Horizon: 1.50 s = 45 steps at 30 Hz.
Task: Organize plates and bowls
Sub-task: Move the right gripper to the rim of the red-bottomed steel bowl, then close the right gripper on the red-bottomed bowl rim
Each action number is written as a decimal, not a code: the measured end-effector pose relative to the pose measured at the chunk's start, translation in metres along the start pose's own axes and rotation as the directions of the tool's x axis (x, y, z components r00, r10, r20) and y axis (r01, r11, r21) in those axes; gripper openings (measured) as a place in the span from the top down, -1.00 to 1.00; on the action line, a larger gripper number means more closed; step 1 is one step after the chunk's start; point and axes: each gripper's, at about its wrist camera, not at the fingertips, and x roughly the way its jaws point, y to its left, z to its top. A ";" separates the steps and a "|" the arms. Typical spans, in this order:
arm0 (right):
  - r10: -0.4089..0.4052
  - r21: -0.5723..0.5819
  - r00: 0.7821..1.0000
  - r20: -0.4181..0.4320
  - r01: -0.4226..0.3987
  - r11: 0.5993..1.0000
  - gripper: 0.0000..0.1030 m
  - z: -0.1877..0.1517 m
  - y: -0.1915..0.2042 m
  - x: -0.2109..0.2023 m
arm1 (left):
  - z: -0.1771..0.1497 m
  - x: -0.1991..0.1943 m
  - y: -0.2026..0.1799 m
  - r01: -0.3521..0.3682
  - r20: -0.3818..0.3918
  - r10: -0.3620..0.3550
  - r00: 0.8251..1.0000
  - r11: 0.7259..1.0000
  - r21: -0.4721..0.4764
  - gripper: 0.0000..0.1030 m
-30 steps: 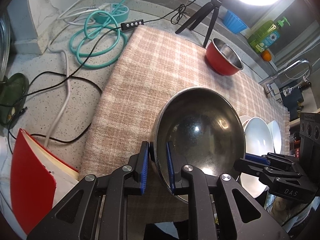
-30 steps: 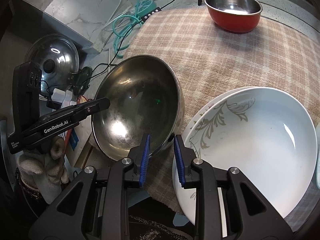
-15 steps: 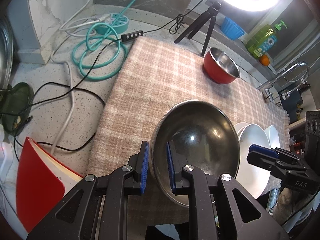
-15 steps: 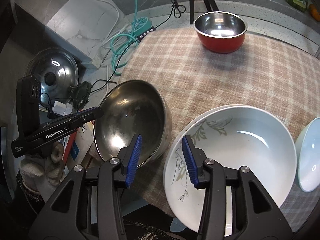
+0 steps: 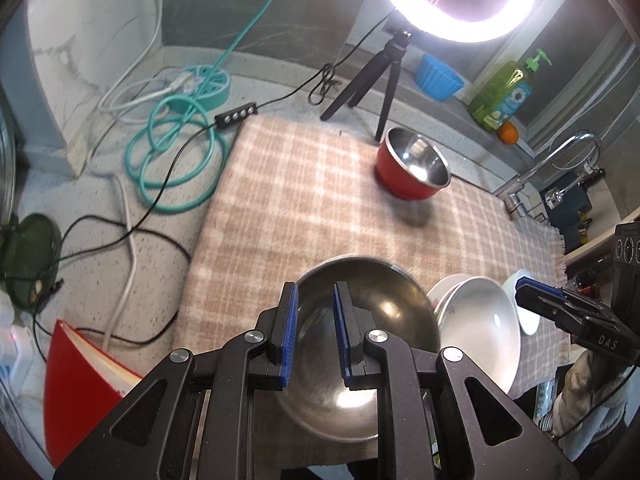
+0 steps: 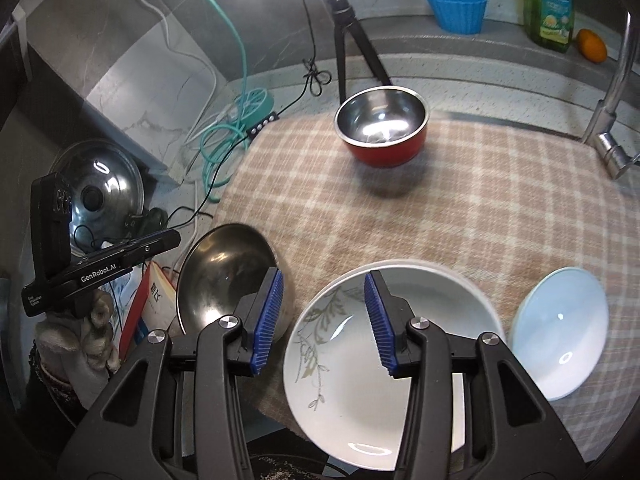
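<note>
Left gripper [image 5: 314,289] first: blue pads drawn in close, a narrow slot between them. They sit at the near rim of the steel bowl [image 5: 394,314], and I'd call that a pinch on the rim. From the other side the bowl hangs tilted past the edge of the checked cloth [image 6: 460,216], which an unheld bowl wouldn't do.

Over to the right gripper [image 6: 324,316]: jaws parted and nothing between them. It hovers above the left rim of the leaf-patterned white plate [image 6: 344,380], which rests on a second plate. A small white bowl [image 6: 560,332] lies just beside that stack, and the red bowl [image 6: 382,132] stands well apart at the far side of the cloth.

So I read this as the sorting under way, with the steel bowl in the air and the crockery not yet grouped. Next the steel bowl needs a home (the red bowl looks too small to take it). The left wrist should level it before setting it down. If the right hand goes for the plate, it wants one pad inside the rim and one outside.

Both tools pitch steeply downward, side by side. A gloved hand [image 6: 80,336] is wrapped under the left one.
</note>
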 end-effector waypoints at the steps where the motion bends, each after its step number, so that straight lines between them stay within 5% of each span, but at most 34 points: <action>1: -0.005 0.001 1.000 0.007 0.005 1.000 0.15 0.003 -0.003 -0.003 | 0.003 0.000 -0.002 0.002 0.004 -0.002 1.000 1.000 0.006 0.69; 17: -0.054 0.034 0.994 0.092 0.051 0.998 0.15 0.062 -0.048 -0.002 | 0.068 0.027 -0.048 0.061 0.015 -0.062 0.998 0.992 0.108 0.69; 34: -0.005 0.175 1.000 0.017 0.002 0.985 0.15 0.110 -0.096 0.075 | 0.134 0.127 -0.062 0.095 -0.115 -0.087 0.990 0.993 0.064 0.69; 45: 0.023 0.225 0.999 -0.028 -0.016 0.974 0.26 0.121 -0.113 0.108 | 0.149 0.165 -0.069 0.087 -0.170 -0.074 0.983 0.994 0.070 0.69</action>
